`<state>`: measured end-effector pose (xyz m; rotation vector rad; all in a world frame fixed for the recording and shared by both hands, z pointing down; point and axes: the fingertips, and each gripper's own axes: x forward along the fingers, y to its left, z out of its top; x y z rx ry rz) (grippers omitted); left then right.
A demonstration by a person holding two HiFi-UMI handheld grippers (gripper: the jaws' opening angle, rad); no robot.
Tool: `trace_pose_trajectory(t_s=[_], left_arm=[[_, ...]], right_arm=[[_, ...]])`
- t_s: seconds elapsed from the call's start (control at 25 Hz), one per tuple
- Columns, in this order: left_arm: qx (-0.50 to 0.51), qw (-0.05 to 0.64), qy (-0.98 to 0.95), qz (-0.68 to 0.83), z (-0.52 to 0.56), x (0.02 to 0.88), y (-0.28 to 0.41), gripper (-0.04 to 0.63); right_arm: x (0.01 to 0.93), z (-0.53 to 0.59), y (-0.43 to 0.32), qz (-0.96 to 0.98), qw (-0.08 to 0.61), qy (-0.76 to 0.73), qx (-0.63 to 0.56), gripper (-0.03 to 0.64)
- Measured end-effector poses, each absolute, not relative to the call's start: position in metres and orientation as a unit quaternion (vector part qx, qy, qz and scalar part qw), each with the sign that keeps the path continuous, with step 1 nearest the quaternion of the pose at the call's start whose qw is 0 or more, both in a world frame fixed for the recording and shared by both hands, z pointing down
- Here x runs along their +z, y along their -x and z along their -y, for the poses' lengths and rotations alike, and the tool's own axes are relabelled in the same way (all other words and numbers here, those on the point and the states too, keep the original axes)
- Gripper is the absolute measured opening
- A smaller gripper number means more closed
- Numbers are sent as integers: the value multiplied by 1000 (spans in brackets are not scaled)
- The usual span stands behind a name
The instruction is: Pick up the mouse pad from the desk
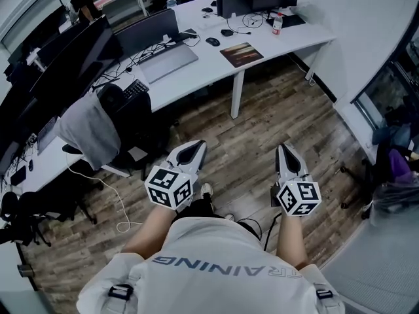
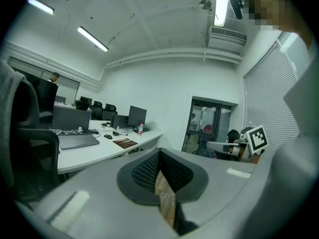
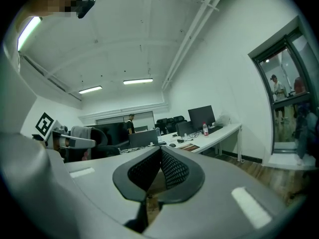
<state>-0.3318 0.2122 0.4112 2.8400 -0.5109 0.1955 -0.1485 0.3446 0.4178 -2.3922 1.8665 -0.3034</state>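
Ahead, mouse pad (image 1: 241, 53) lies on white desk (image 1: 291, 39); left hand-held gripper (image 1: 195, 148) and right hand-held gripper (image 1: 284, 149) closed.

Printed in grey capitals across the white fabric shirt (image 1: 226, 257): "TRAINING". Appears upside down in the head view, a fold splitting it after "TR".

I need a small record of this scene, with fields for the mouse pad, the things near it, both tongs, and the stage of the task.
mouse pad: lies flat on the white desk, near its front edge, nothing touching it
near it: mouse beyond it to the left; bottle beyond it to the right
left tongs: shut, empty, over the wood floor, well short of the desk
right tongs: shut, empty, also over the floor
chair: at the desk's left part, grey garment hung on it
stage: pad not yet reached
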Motion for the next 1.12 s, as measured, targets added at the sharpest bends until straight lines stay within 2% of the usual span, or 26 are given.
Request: trace_pose_trajectory(t_s=[0.4, 0.76, 1.12], left_arm=[[64, 141, -977, 143, -161, 418, 264, 0], [62, 155, -976, 140, -69, 419, 214, 0], [61, 171, -976, 121, 14, 421, 182, 0]], right_arm=[[430, -317, 100, -586, 14, 801, -120, 12], [428, -228, 48, -576, 4, 808, -124, 12], [425, -149, 26, -566, -9, 815, -125, 12]])
